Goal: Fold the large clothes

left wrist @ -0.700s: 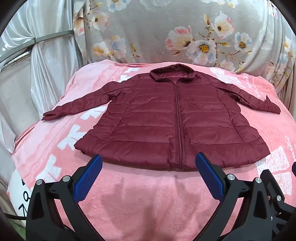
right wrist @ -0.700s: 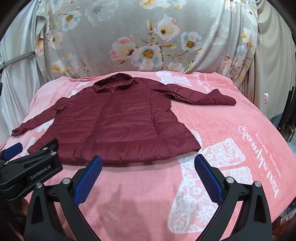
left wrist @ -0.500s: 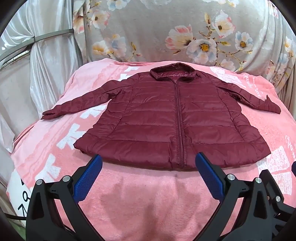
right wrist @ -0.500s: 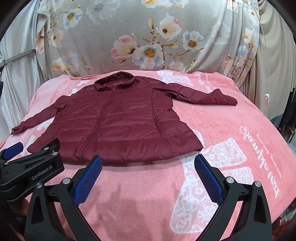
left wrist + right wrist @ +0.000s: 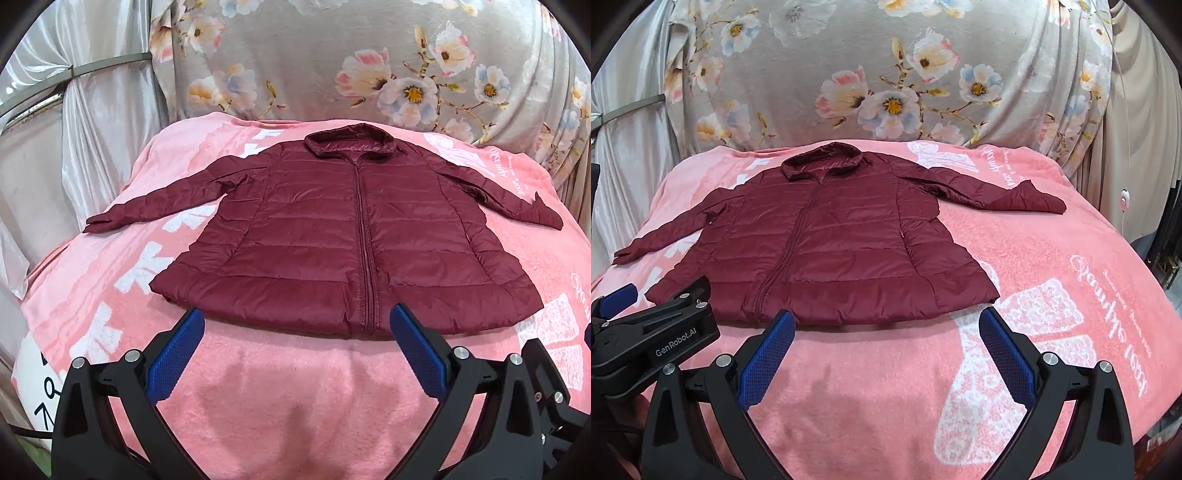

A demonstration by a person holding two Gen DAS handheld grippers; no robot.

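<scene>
Jacket (image 5: 351, 236) is lying flat on the pink blanket (image 5: 280, 387) while I'm holding both the left gripper (image 5: 295, 332) and right gripper (image 5: 884, 332) spread, the right view alone showing the left gripper's body.

Under me is a bed covered with a pink blanket (image 5: 277, 387) with white printed patterns and lettering. Lying directly on it is a maroon puffer jacket (image 5: 332, 236), flat, front up, zipped, collar at the far end, hem toward me. Both sleeves are spread out to the sides on the blanket; the right sleeve (image 5: 1001, 192) has its cuff end bent over.
</scene>
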